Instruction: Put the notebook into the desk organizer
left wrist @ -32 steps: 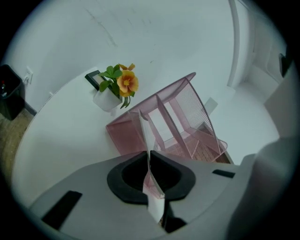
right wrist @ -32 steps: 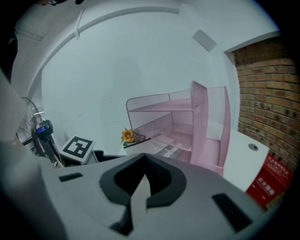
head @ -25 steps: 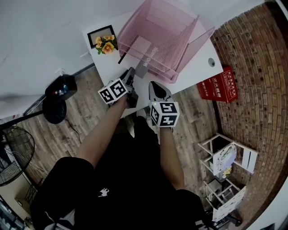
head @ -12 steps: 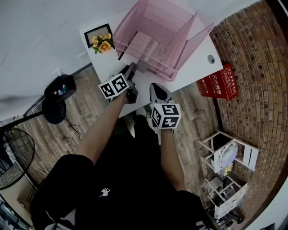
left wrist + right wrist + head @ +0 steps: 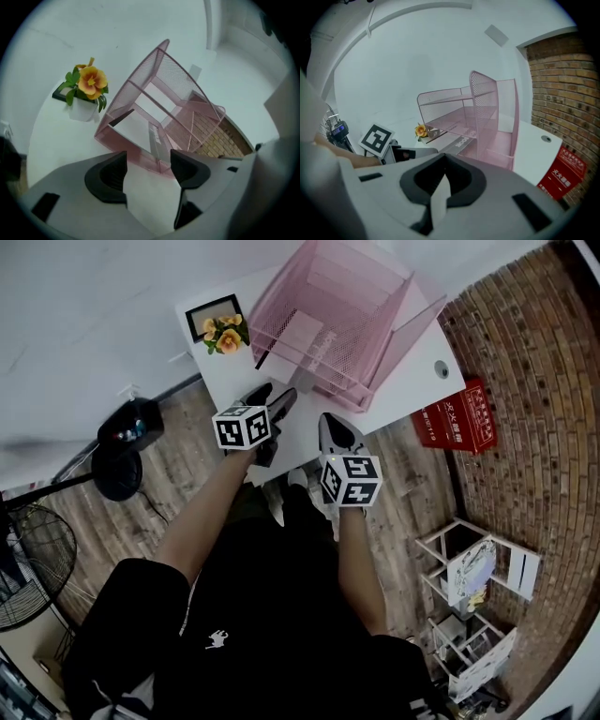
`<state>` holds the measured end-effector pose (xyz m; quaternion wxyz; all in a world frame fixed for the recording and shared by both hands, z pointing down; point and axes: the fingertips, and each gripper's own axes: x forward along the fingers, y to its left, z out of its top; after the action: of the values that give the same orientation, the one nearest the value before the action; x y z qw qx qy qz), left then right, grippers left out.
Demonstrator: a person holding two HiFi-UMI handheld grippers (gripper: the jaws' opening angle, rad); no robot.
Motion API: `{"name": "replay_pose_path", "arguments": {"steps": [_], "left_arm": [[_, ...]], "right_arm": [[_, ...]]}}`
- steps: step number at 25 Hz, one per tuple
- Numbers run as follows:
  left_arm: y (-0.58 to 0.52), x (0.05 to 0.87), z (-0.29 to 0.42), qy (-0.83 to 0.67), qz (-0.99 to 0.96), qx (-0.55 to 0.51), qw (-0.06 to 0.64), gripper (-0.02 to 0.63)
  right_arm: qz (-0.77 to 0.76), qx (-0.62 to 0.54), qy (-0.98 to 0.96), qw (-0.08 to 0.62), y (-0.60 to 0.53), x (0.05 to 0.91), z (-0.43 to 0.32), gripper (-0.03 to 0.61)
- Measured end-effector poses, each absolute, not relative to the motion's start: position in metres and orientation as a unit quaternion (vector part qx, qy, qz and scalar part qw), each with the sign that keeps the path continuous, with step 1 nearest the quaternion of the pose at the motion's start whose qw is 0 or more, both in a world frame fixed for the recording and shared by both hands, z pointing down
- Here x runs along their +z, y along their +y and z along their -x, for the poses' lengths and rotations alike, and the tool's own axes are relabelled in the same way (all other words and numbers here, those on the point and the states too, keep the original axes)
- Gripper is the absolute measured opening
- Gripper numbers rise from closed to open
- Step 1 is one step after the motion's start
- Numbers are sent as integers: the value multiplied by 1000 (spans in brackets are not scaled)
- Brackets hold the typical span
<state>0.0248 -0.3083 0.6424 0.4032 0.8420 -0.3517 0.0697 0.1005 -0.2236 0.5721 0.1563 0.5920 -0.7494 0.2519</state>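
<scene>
One view, the head's, shows desk organizer (image 5: 281,296) and fan (image 5: 36,563).

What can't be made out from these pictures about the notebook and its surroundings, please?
- Notebook: its cover print. In the right gripper view it is partly cut off by the mesh of the pink desk organizer; in the head view it is too small.
- Picture frame: its lower part, covered by the orange flowers in the head view.
- Red sign: its lettering is too small in the head view.

Bare desk (image 5: 412,381) right of organizer (image 5: 272,310), flower pot (image 5: 223,334) crowding left
</scene>
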Motion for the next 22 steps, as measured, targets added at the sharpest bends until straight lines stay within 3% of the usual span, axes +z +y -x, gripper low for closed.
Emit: {"name": "replay_pose_path", "arguments": {"steps": [9, 15, 22], "left_arm": [[-291, 635, -18, -334, -884, 210, 250, 303], [-296, 643, -19, -329, -883, 254, 219, 346], [-307, 648, -25, -330, -881, 271, 203, 345]], "right_arm": [[-600, 237, -749, 152, -226, 561, -94, 3], [-606, 232, -746, 153, -225, 560, -91, 3], [-620, 241, -731, 152, -224, 567, -100, 2]]}}
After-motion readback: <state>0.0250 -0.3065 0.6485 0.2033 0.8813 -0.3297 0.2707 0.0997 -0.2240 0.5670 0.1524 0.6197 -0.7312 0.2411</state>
